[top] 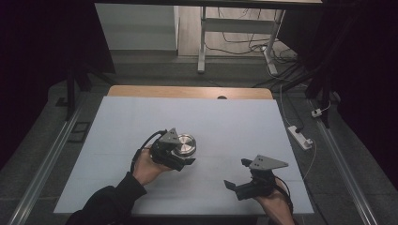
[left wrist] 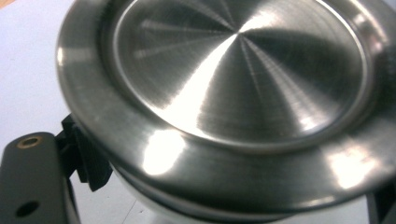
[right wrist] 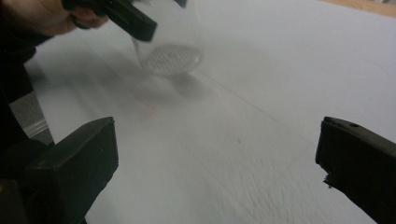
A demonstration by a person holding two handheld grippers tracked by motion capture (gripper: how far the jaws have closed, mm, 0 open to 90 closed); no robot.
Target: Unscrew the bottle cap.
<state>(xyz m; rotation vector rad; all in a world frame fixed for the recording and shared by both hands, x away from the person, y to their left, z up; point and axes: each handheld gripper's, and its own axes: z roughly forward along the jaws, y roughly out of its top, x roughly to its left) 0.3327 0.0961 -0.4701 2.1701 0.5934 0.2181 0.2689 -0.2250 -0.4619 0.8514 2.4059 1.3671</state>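
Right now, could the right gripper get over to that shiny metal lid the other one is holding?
Probably yes. The right gripper is open, with bare table between it and the lid. The left gripper grips the lid's near edge, but its far side looks free.

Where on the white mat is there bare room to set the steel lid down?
Bare mat runs wide between the steel lid in the left gripper and the mat's far edge, and rightward above the open right gripper. The far-left mat is also bare. It is crowded only around the two hands near the front edge.
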